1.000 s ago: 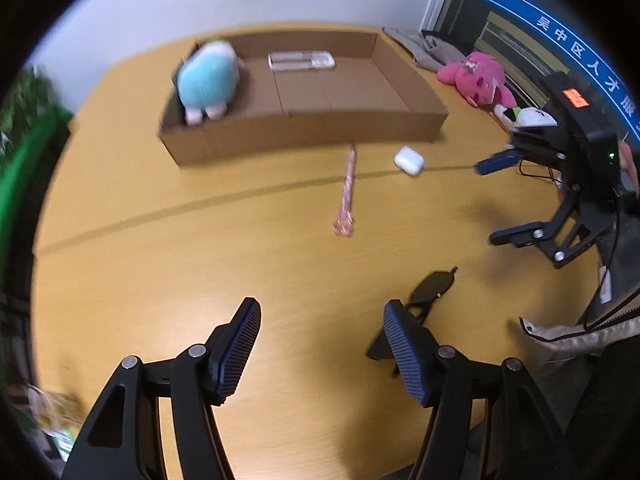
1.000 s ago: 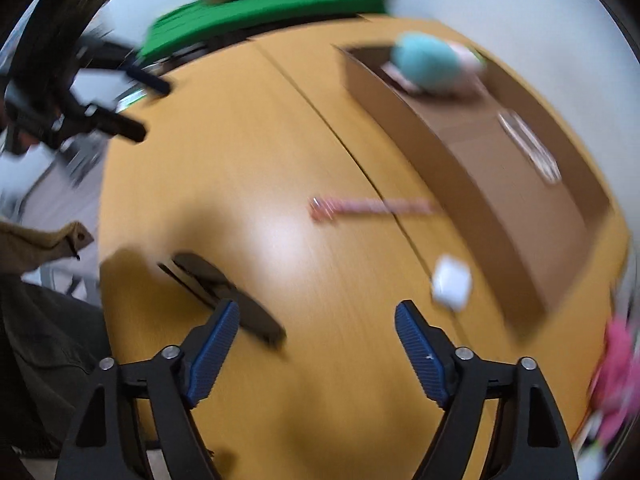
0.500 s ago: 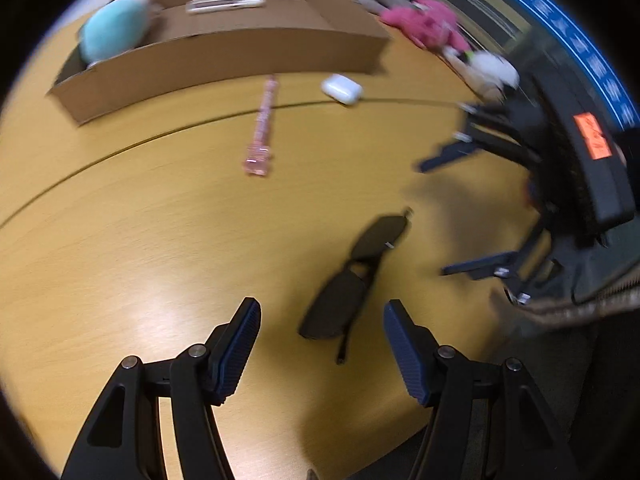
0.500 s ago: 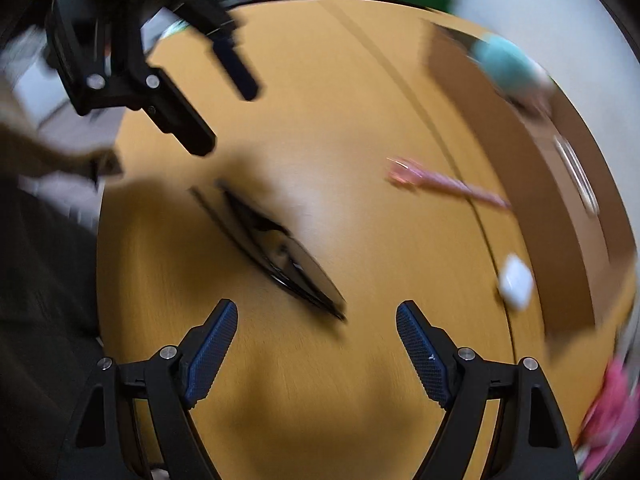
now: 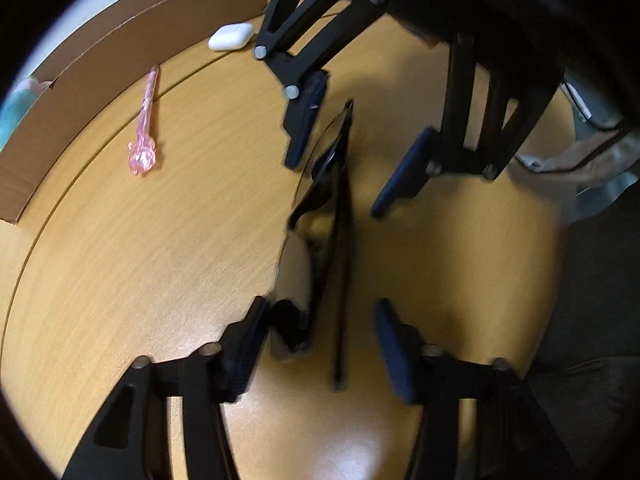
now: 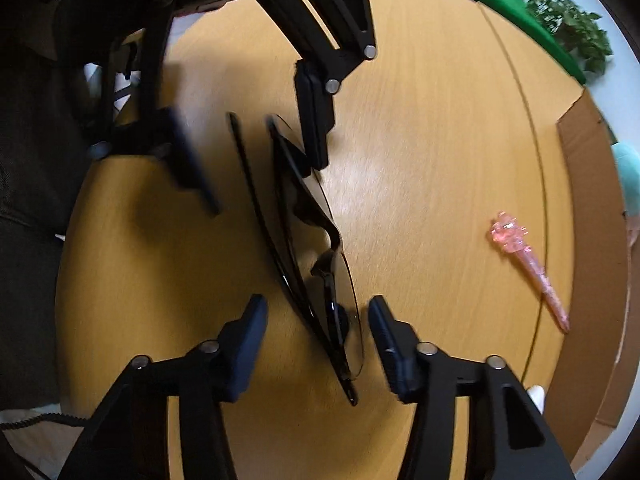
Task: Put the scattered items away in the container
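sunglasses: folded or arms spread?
Folded. In the right wrist view the black sunglasses lie on the wooden table with both temple arms running along the lenses, not sticking out.

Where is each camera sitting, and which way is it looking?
Left wrist: sits on the left gripper, looking along its open jaws down at the sunglasses on the table; the right gripper faces it from the far end, with the pink pen, white case and cardboard box behind.
Right wrist: sits on the right gripper, looking the opposite way at the same sunglasses; the left gripper is across.
Shared: sunglasses, both grippers, pen, box, table.
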The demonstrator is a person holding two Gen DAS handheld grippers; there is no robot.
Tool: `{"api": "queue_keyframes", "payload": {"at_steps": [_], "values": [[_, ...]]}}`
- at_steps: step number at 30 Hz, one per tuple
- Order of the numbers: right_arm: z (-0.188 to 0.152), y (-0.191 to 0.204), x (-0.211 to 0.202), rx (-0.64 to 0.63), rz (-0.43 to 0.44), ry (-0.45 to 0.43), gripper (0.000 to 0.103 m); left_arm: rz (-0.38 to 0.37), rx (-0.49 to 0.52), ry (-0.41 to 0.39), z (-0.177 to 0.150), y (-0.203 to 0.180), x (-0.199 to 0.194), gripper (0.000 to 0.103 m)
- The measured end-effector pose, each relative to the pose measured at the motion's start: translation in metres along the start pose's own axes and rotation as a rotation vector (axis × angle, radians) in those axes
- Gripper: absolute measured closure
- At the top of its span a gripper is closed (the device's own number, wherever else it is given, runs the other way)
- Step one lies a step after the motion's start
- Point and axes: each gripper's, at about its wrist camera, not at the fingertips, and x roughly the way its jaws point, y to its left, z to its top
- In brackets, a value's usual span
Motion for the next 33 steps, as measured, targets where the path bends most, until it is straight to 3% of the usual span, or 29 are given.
{"api": "queue_keyframes", "payload": {"at_steps": [2,6,11,15,20,25,30,33], "values": [[0.001,-0.002,0.001,-0.008,0.016,0.003,0.056,-0.006,-0.003,-0.012,-0.002,0.002,-0.001,0.067],[0.002,-0.008,0.002,0.009,0.039,0.017,0.07,-0.047,0.001,-0.016,-0.004,0.007,-0.005,0.076],[0.004,-0.016,-0.012,0.031,0.031,0.013,0.073,-0.057,0.034,-0.045,0.001,0.017,-0.028,0.076],[0.007,-0.04,-0.05,0.106,-0.021,-0.033,0.073,-0.033,0.103,-0.096,0.016,0.038,-0.074,0.077],[0.009,-0.088,-0.122,0.201,-0.147,-0.09,0.074,0.05,0.282,-0.169,0.061,0.074,-0.151,0.077],[0.007,-0.147,-0.209,0.281,-0.299,-0.122,0.074,0.13,0.443,-0.265,0.13,0.113,-0.228,0.077],[0.013,-0.2,-0.28,0.321,-0.428,-0.115,0.074,0.193,0.543,-0.327,0.193,0.148,-0.281,0.077],[0.014,-0.225,-0.302,0.32,-0.475,-0.092,0.074,0.196,0.579,-0.341,0.223,0.167,-0.297,0.077]]}}
